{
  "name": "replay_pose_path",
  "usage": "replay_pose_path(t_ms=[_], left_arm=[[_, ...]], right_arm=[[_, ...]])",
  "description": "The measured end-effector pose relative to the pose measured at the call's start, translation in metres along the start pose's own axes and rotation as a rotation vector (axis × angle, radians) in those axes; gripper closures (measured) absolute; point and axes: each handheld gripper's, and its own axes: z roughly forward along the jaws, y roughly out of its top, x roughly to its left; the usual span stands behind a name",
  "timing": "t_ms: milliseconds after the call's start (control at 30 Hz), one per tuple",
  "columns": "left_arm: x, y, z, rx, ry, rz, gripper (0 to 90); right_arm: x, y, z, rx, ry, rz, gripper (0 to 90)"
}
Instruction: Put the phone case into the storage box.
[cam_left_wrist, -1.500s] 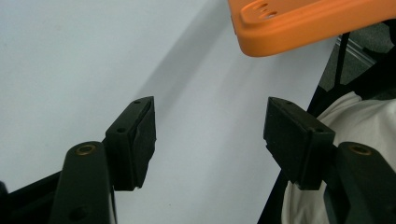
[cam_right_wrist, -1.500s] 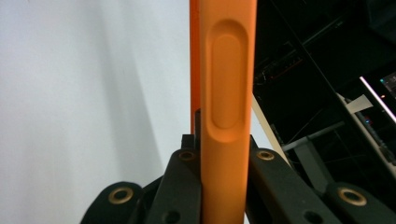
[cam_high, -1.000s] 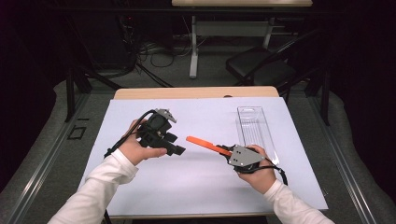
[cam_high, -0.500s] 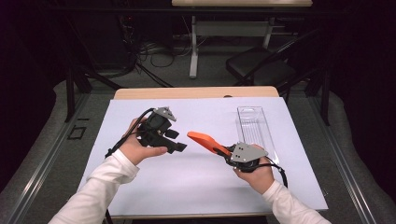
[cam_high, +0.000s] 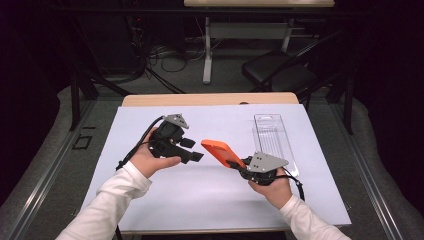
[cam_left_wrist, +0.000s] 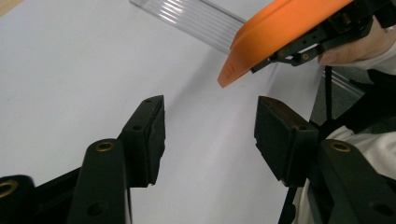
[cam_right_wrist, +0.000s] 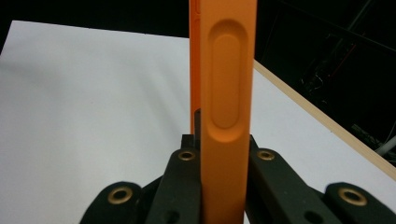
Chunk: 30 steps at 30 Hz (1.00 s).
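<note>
An orange phone case (cam_high: 222, 152) is clamped by its edges in my right gripper (cam_high: 239, 164), which is shut on it and holds it above the white table cover. The case juts up and left toward my left gripper (cam_high: 194, 151). In the right gripper view the case (cam_right_wrist: 229, 93) rises straight up between the jaws of that gripper (cam_right_wrist: 224, 149), showing a long oval recess. In the left gripper view my left gripper (cam_left_wrist: 210, 135) stands open with nothing between its pads (cam_left_wrist: 152, 135). There the rounded end of the case (cam_left_wrist: 280, 32) hangs just beyond and above the jaws.
A clear plastic package tray (cam_high: 272, 137) lies on the white cover (cam_high: 200, 200) behind my right hand, and the tray (cam_left_wrist: 196, 18) shows in the left gripper view too. A wooden table edge (cam_high: 210, 99) runs along the back. A black chair (cam_high: 280, 75) and cables are on the floor beyond.
My right gripper has rolled the orange case from edge-on to broad face up and tipped it nearer the left gripper. The left hand has stayed in place.
</note>
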Motion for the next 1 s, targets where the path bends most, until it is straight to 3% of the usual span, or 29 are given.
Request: replay_pose_path(t_ms=[433,633,733,1000], left_arm=[[-0.0040,-0.0008,0.0017,-0.039,0.022,0.014,50.3],[-0.0039,-0.0013,0.0029,-0.057,0.003,0.006,51.1],[-0.0047,-0.0014,0.0043,-0.089,0.016,-0.007,51.1],[-0.0059,0.0018,0.0052,-0.114,0.003,0.008,58.0]], right_arm=[[0.0031,-0.0027,0.0007,-0.014,0.002,0.026,87.2],[0.0034,-0.0035,0.0013,-0.017,0.006,0.043,87.2],[0.0037,-0.0039,0.0015,-0.020,0.009,0.054,87.2],[0.0051,-0.0048,0.0026,-0.026,0.015,0.065,87.2]])
